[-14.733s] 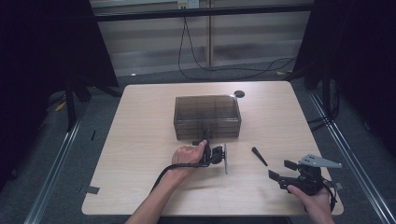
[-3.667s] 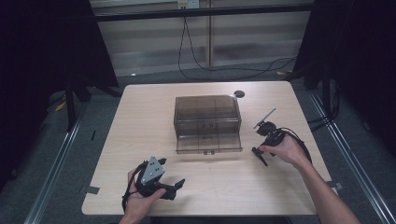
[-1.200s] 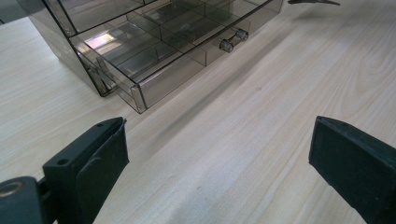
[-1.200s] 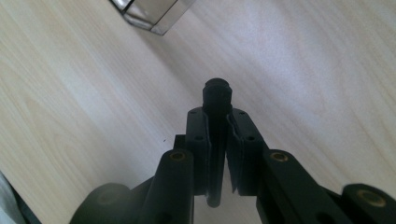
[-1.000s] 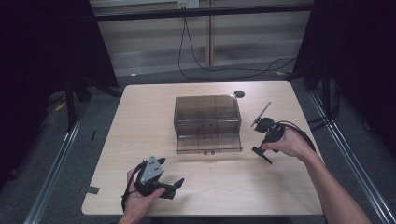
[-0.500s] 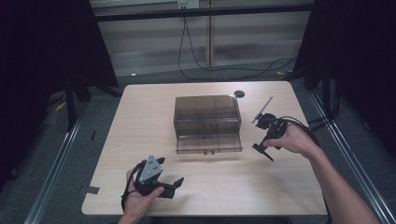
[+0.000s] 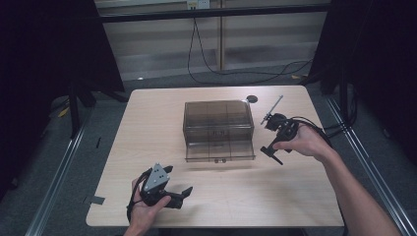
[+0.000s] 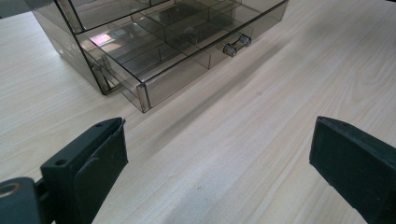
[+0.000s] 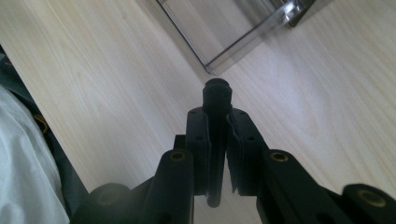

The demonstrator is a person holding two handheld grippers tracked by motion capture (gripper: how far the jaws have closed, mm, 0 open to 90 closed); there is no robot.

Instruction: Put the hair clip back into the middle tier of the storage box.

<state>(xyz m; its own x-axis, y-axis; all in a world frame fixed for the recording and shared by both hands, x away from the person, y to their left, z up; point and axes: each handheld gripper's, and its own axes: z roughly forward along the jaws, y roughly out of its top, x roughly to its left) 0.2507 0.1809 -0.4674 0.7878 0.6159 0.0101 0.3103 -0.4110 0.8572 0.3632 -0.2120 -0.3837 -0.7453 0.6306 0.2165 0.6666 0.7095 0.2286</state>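
Two grippers are at work on the wooden table. The right gripper sits near the right edge, just beside the right wall of the clear drawer box. Its jaws are squeezed tight on a small black stick, maybe a pen. In the right gripper view the pen pokes out past the tips, and its round end points at the corner of the box. In the high view the black stick hangs down from the hand and slants toward the table.

What has just changed is this: a second ago the right hand was lower, with the pen close to the table top. Now the hand has come up a little and moved nearer the box. So the pen looks picked up and off the wood, though its low end is too small to be sure.

The left gripper waits near the front edge, left of the middle. Its jaws stand wide apart with nothing between them. It has not moved.

The bottom drawer of the box is pulled out toward the front edge, and its little cells look bare. I think the pen goes in there next, so the hand must carry it over the drawer's front.
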